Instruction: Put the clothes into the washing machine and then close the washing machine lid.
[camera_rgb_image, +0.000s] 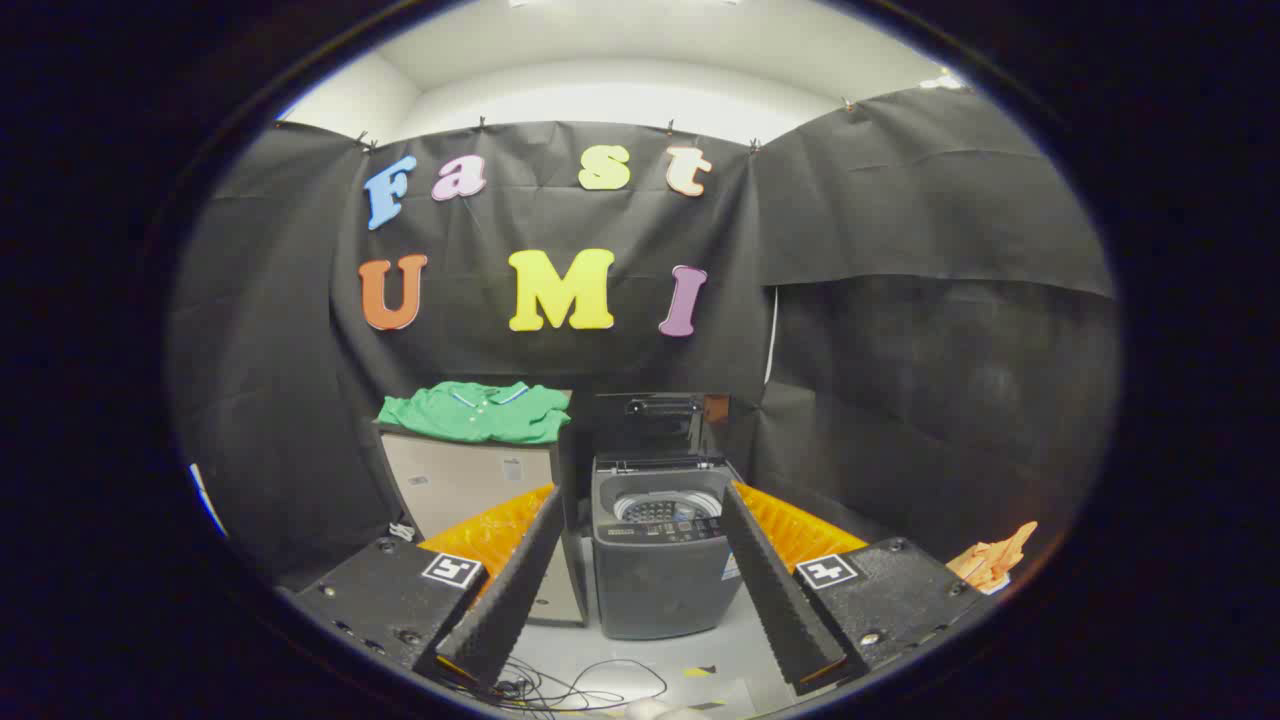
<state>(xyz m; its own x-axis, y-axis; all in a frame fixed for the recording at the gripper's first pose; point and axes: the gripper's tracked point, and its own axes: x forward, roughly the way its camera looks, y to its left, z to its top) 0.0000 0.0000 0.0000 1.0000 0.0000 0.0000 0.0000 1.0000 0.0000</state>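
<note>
One green shirt (478, 411) lies on a pale cabinet (462, 482), left of the washing machine (662, 545). The gripper (640, 510) holds its fingers wide apart, with nothing in them; the machine stands between them, lid (648, 420) raised.

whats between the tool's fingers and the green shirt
In the gripper view the open tool frames the grey top-loading washing machine, lid up; the green polo shirt lies beyond-left on a beige cabinet.
</note>
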